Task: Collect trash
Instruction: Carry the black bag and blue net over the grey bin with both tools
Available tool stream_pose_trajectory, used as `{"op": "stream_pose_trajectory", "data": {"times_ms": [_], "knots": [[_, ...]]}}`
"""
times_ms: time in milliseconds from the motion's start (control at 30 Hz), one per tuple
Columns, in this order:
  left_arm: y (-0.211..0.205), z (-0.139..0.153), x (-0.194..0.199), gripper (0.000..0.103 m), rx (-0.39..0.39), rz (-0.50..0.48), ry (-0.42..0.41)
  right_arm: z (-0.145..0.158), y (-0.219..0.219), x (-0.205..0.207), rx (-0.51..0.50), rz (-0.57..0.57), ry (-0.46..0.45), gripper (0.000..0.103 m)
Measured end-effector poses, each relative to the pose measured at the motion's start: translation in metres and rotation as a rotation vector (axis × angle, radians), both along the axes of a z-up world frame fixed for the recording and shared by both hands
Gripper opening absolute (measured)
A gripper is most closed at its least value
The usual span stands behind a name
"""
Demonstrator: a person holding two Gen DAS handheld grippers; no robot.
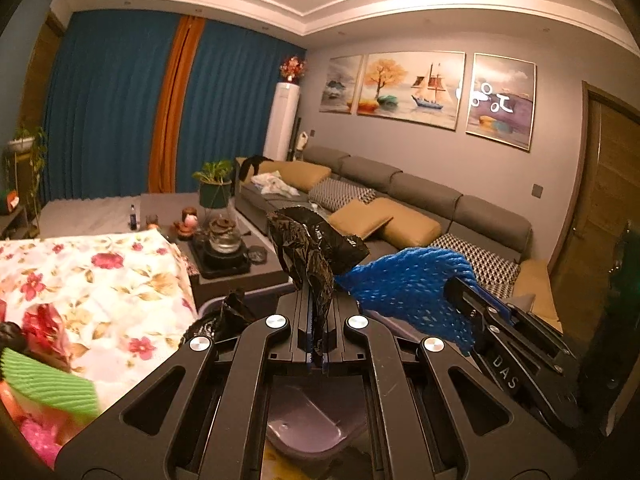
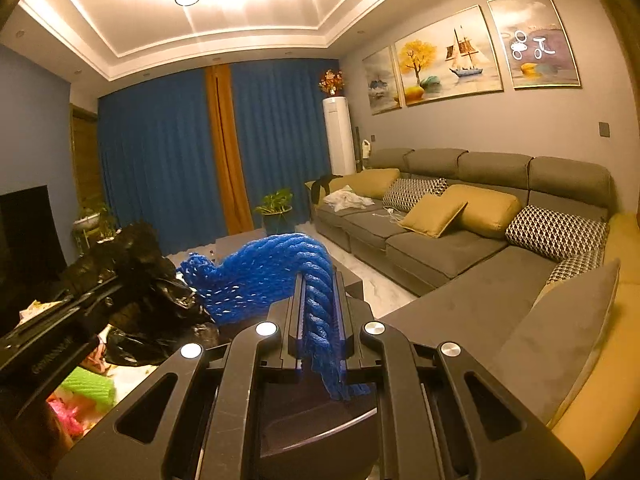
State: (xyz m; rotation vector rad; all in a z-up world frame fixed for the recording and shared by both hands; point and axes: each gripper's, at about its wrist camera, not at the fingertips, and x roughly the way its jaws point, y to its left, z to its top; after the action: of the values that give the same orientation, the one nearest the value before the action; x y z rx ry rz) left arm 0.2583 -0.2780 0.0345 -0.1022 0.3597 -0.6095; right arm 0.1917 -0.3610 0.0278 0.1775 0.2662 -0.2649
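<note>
- Blue foam net (image 2: 276, 276), a piece of trash, is clamped between the closed jaws of the right tongs (image 2: 320, 312), held up in the air beside the black bag.
- Left tongs (image 1: 318, 308) are closed on a crumpled black plastic bag (image 1: 312, 248).
- Green foam wrap (image 1: 52, 384) lies on the floral-clothed desk (image 1: 100, 280) at lower left.
- Grey sofa (image 2: 460, 248) stands behind.

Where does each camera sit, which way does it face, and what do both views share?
Left wrist: on the left gripper, facing the grey sofa; its fingers pinch a black plastic bag.
Right wrist: on the right gripper, facing the blue curtains; its fingers pinch blue foam netting.
Shared: bag, netting, sofa, curtains.
</note>
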Motion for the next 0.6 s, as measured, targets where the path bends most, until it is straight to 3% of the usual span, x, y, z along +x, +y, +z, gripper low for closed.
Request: {"op": "stream_pose_trajectory", "data": {"times_ms": [367,600], "knots": [[-0.017,-0.021,0.027,0.002,0.028,-0.002,0.058,-0.010,-0.006,0.013,0.041,0.032,0.011,0.014],[-0.020,-0.025,0.038,0.003,0.030,-0.012,0.084,-0.009,-0.008,0.018,0.042,0.045,-0.003,0.025]]}}
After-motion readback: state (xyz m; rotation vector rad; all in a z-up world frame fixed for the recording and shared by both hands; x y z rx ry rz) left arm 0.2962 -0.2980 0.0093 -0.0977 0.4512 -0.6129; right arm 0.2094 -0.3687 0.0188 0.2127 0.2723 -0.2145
